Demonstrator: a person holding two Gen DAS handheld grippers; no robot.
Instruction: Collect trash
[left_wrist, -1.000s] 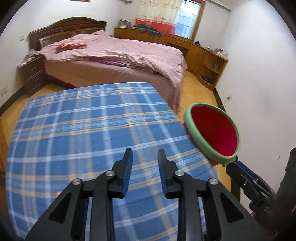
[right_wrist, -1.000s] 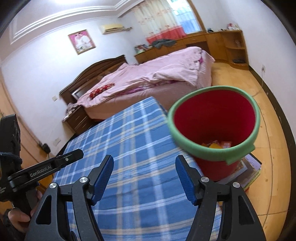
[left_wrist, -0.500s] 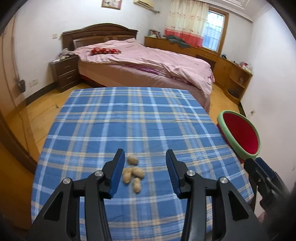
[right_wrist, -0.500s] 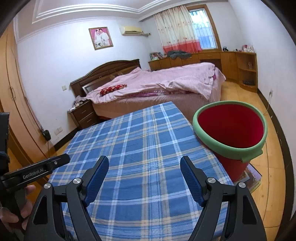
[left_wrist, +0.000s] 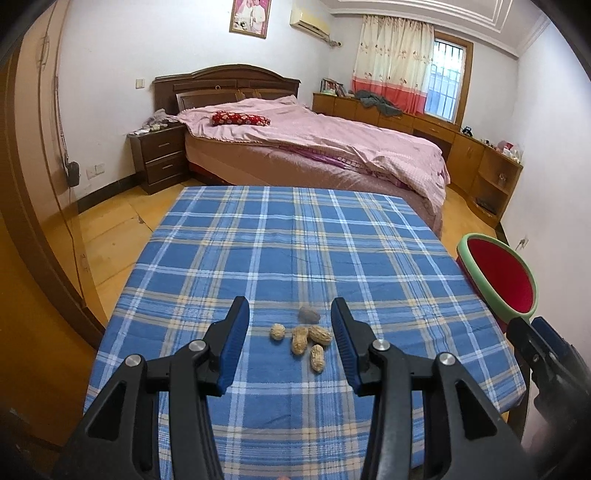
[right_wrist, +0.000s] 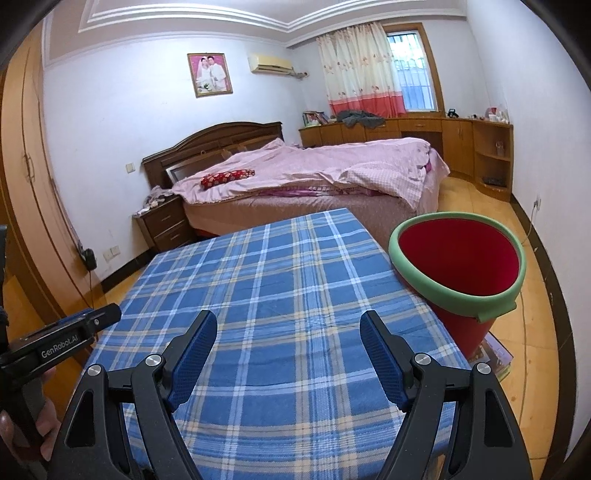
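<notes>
On the table (left_wrist: 229, 258), covered by a blue plaid cloth, a small cluster of peanut shells (left_wrist: 301, 341) lies near the front edge, with a darker grey-brown scrap (left_wrist: 308, 314) just beyond it. The left gripper (left_wrist: 289, 341) hangs above the table with its jaws apart, and in the left wrist view the shells and the scrap sit in the gap between the blue-padded fingers (left_wrist: 232, 343); nothing is held, and whether the fingers touch the cloth cannot be told. The right gripper (right_wrist: 288, 354) is also empty, its jaws spread wide over a bare stretch of the plaid cloth, its blue pads (right_wrist: 190, 360) clear of everything. The red bin (right_wrist: 465, 280) with a green foam rim stands just off the table's right edge, and appears tilted toward the camera; only its red inner wall shows. It seems to rest on a low stack of flat printed things on the wooden floor (right_wrist: 532, 332). In the left wrist view the same bin (left_wrist: 498, 280) appears at the right side, beyond the table's corner, with part of the right gripper's body below it. Behind the table stands a bed (left_wrist: 314, 147) with a pink cover and a red patterned pillow (left_wrist: 240, 119), a dark nightstand (left_wrist: 159, 160) to its left.
</notes>
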